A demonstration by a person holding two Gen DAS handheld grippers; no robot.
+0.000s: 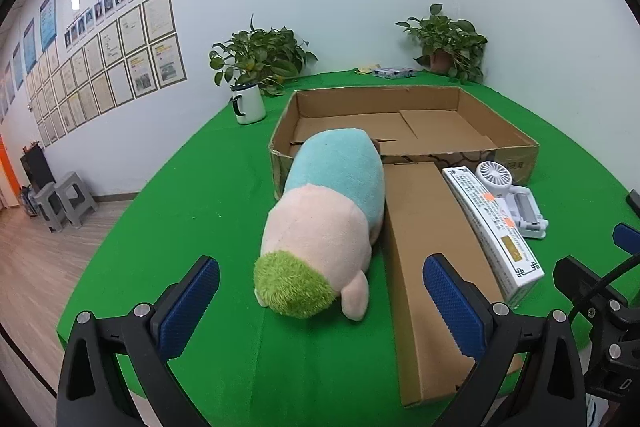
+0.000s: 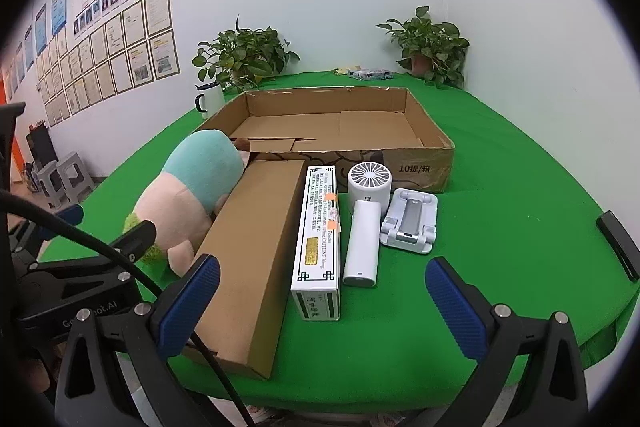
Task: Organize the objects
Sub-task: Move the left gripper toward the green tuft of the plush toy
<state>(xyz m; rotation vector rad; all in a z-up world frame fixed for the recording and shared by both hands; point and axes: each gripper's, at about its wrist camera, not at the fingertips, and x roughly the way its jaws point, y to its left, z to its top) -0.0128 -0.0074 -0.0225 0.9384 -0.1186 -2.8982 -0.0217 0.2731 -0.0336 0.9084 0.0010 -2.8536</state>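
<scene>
A plush toy (image 1: 326, 223) in blue, pink and green lies on the green table, its far end against the open cardboard box (image 1: 404, 131). My left gripper (image 1: 320, 303) is open, just short of the toy's green end. Right of the toy lie a long brown carton (image 1: 432, 267), a white printed box (image 1: 496, 231), a white handheld fan (image 2: 364, 227) and a white folding stand (image 2: 410, 225). My right gripper (image 2: 322, 301) is open and empty, above the near end of the white printed box (image 2: 318, 247). The open box (image 2: 332, 131) is empty.
A white mug (image 1: 249, 105) and a potted plant (image 1: 260, 59) stand at the back left, another plant (image 1: 448, 45) and a small patterned box (image 1: 394, 72) at the back right. A black object (image 2: 618, 243) lies at the table's right edge. Grey stools (image 1: 64, 201) stand on the floor left.
</scene>
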